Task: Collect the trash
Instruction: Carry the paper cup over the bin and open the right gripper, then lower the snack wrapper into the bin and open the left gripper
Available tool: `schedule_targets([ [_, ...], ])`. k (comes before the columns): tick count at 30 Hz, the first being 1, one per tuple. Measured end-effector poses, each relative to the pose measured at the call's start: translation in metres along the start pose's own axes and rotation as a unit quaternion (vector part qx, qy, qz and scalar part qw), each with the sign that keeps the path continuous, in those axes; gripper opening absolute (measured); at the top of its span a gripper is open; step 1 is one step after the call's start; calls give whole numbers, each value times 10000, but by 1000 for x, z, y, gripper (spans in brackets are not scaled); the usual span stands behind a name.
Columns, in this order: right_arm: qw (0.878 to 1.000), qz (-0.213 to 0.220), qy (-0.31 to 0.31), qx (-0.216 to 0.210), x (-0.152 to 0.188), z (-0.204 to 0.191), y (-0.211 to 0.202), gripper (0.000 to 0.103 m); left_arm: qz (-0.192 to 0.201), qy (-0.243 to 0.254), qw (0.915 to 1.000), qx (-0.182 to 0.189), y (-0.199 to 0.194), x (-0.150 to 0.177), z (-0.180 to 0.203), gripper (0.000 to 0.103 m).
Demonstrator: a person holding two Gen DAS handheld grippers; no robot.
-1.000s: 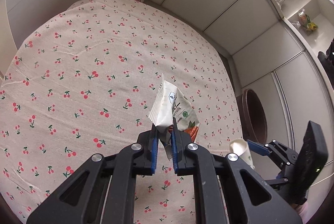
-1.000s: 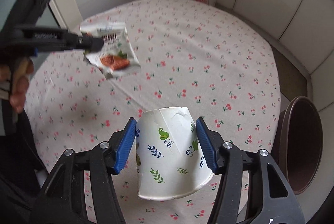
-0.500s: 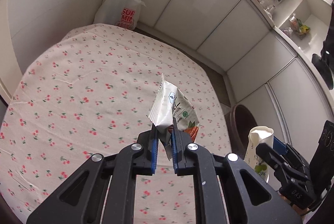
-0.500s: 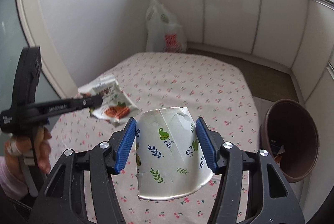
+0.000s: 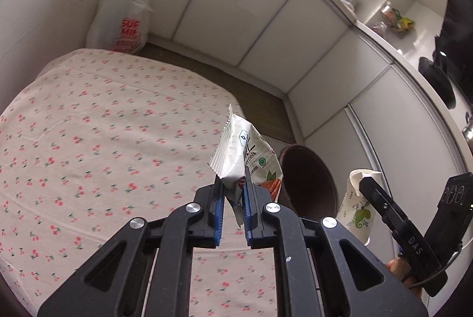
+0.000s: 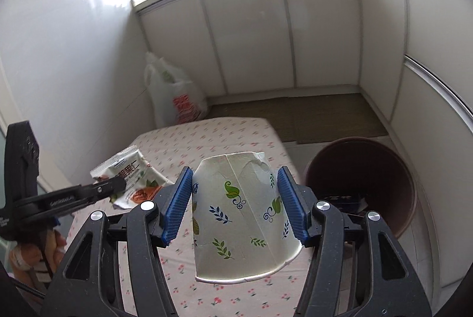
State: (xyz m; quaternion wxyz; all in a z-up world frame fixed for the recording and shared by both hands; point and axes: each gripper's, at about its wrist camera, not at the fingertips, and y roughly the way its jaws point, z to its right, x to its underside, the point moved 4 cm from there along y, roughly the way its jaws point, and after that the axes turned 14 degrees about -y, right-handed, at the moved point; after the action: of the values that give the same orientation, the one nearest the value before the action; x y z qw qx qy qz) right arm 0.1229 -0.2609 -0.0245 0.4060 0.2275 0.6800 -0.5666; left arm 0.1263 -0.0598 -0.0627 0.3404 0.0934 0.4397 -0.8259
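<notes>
Right wrist: right gripper (image 6: 235, 204) clamps crumpled leaf-print paper cup (image 6: 239, 216); left gripper (image 5: 233, 200) pinches crinkly snack wrapper (image 5: 245, 157) above cherry-print tablecloth (image 5: 103, 139), near round brown bin (image 6: 363, 184).

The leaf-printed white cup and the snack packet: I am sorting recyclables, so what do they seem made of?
The leaf-printed white cup looks like matt paper: creased wall, torn base edge, side seam, rolled rim. The snack packet looks like glossy plastic film, perhaps foil-lined: crimped, serrated seal and crumpled, shiny printed faces.
</notes>
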Motion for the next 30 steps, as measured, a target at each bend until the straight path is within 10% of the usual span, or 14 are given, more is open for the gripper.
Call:
schedule_targets([
  [23,9758,51,869,2007,9,160,5,57,-484,538,9970,263,83,31,106,11],
  [27,9638,85,1245,2356,12,184,8,93,-519,689,9960,228,102,35,123,11],
  [30,9559,142,1388,2586,16,196,0,96,-573,813,9948,240,117,40,138,11],
])
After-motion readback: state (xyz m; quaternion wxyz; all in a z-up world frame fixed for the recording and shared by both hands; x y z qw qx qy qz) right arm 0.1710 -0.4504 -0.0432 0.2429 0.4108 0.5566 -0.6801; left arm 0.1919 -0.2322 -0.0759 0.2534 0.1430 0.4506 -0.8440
